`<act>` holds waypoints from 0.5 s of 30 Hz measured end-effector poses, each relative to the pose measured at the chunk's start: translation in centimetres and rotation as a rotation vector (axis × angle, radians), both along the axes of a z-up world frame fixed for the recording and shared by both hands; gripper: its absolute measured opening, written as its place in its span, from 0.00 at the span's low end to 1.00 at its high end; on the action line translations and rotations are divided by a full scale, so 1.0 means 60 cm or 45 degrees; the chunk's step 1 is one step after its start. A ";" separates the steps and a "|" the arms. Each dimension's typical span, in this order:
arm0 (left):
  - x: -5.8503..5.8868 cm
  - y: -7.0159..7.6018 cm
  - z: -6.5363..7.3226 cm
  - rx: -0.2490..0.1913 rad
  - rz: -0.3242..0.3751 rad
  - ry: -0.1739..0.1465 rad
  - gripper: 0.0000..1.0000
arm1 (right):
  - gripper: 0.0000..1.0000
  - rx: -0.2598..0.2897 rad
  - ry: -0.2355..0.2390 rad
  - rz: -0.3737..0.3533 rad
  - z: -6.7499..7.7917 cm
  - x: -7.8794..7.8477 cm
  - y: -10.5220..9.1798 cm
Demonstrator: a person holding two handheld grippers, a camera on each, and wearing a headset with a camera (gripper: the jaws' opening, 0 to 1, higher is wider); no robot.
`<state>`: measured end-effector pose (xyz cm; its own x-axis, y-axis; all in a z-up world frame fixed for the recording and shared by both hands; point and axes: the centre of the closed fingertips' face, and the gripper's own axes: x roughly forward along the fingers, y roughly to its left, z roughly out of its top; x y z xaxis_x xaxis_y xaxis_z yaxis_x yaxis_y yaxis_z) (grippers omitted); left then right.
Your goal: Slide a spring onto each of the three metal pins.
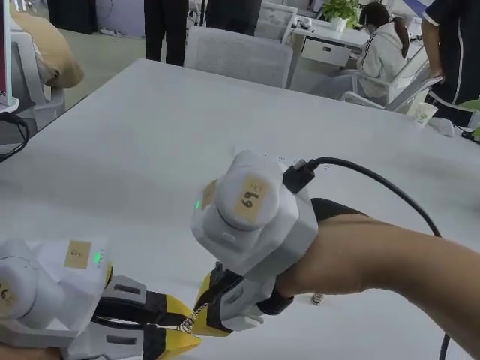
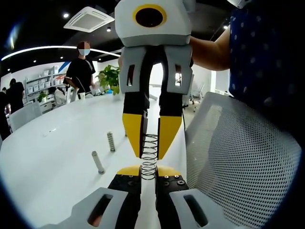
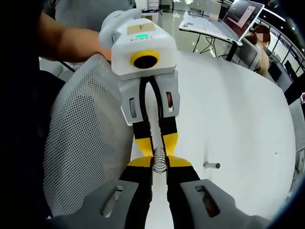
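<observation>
Jaws of left gripper [image 2: 148,170], right gripper [image 3: 159,164] clamp spring [image 2: 149,151]; pin [image 2: 97,162] near.

Two grippers: left gripper [image 2: 148,172], right gripper [image 3: 159,164]. One spring [image 2: 149,152] between their jaws. Two upright metal pins on the white table [image 2: 57,157] in the left gripper view: one bare pin [image 2: 97,162], one sleeved pin [image 2: 111,141] wearing a second coil. One mesh chair back [image 2: 238,157]. One potted plant [image 2: 110,78]. One seated person [image 1: 381,49].
</observation>
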<state>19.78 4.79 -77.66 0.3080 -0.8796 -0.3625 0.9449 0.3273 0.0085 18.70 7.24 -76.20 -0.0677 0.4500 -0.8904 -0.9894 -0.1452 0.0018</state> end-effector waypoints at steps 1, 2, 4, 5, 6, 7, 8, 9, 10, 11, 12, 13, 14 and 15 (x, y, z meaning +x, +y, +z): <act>0.000 0.000 0.000 -0.001 0.001 -0.001 0.03 | 0.08 -0.002 -0.001 0.001 0.000 0.000 0.001; 0.001 0.000 0.001 -0.003 0.003 0.000 0.03 | 0.08 -0.004 -0.002 0.002 0.001 0.000 0.002; 0.002 0.001 0.001 -0.006 0.006 0.000 0.03 | 0.08 -0.006 -0.005 0.003 0.002 0.001 0.004; 0.002 0.001 0.001 -0.007 0.006 0.000 0.03 | 0.08 -0.008 -0.006 0.004 0.002 0.001 0.004; 0.003 0.001 0.002 -0.010 0.008 0.001 0.03 | 0.07 -0.004 -0.007 0.001 0.002 0.001 0.005; 0.004 0.001 0.002 -0.010 0.007 0.002 0.03 | 0.07 -0.005 -0.007 0.002 0.002 0.001 0.005; 0.004 0.001 0.001 -0.010 0.006 0.001 0.03 | 0.07 -0.009 -0.009 0.002 0.002 0.002 0.004; 0.005 0.000 0.001 -0.008 0.006 0.000 0.03 | 0.07 -0.013 -0.010 0.000 0.001 0.003 0.004; 0.005 -0.001 0.001 -0.006 0.005 -0.001 0.03 | 0.07 -0.015 -0.011 0.001 0.001 0.003 0.003; 0.005 -0.001 0.000 -0.009 0.004 0.000 0.03 | 0.07 -0.017 -0.011 0.001 0.001 0.003 0.002; 0.006 -0.001 0.000 -0.010 0.005 -0.001 0.03 | 0.07 -0.018 -0.013 0.001 0.001 0.004 0.002; 0.006 -0.001 0.000 -0.012 0.007 -0.001 0.03 | 0.07 -0.022 -0.014 0.000 0.000 0.004 0.002; 0.006 -0.001 0.000 -0.016 0.009 0.001 0.03 | 0.07 -0.022 -0.015 -0.001 0.000 0.004 0.002; 0.007 -0.001 0.000 -0.019 0.011 0.001 0.03 | 0.08 -0.022 -0.017 -0.001 0.001 0.005 0.003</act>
